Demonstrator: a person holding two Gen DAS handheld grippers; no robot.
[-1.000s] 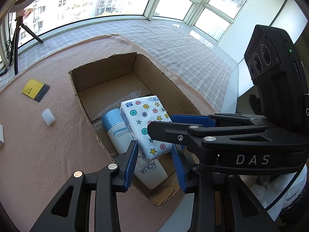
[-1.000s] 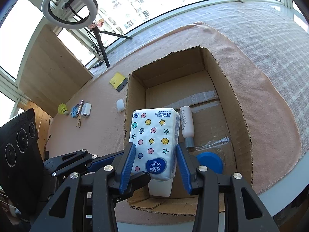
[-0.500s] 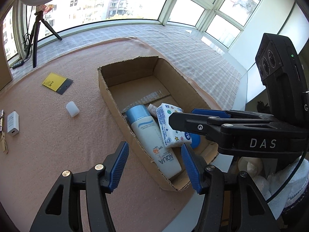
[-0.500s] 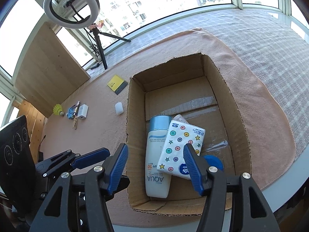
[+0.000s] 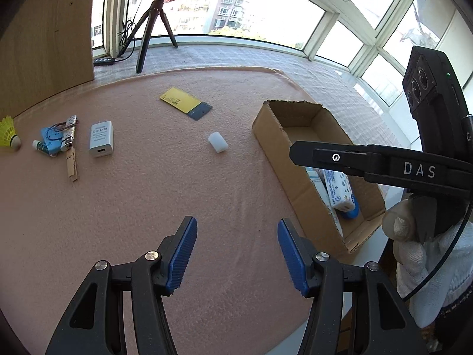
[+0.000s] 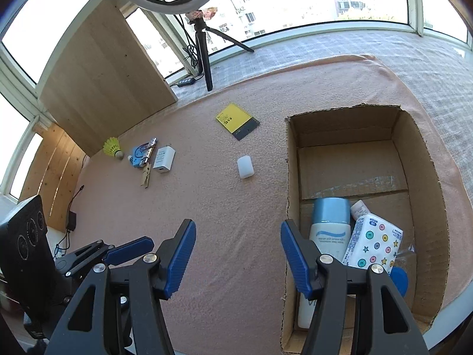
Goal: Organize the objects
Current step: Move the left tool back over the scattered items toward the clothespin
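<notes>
An open cardboard box [image 6: 419, 159] [image 5: 283, 136] stands on the pink cloth at the right. Inside it lie a white tissue pack with coloured dots [image 6: 375, 245] [image 5: 340, 190], a white bottle with a blue cap [image 6: 329, 227] and a smaller bottle [image 6: 359, 208]. My left gripper [image 5: 236, 248] is open over bare cloth left of the box, nothing between its fingers. My right gripper [image 6: 238, 251] is open too, empty, hovering over the cloth by the box's left wall. Loose on the cloth are a small white case [image 5: 218, 142] [image 6: 245, 167], a yellow card [image 5: 184, 102] [image 6: 236, 119] and a white charger [image 5: 101, 139] [image 6: 164, 159].
At far left lie a yellow shuttlecock [image 5: 9, 134] [image 6: 113, 148], a blue item with a clip [image 5: 54, 139] [image 6: 140, 155] and a wooden peg [image 5: 71, 161]. A wooden board [image 6: 100, 85] and a ring-light tripod [image 6: 204, 47] stand at the back. The table edge runs just right of the box.
Both grippers let go of the tissue pack, which dropped into the box against the bottle. Both then swung left, away from the box, over the cloth.
</notes>
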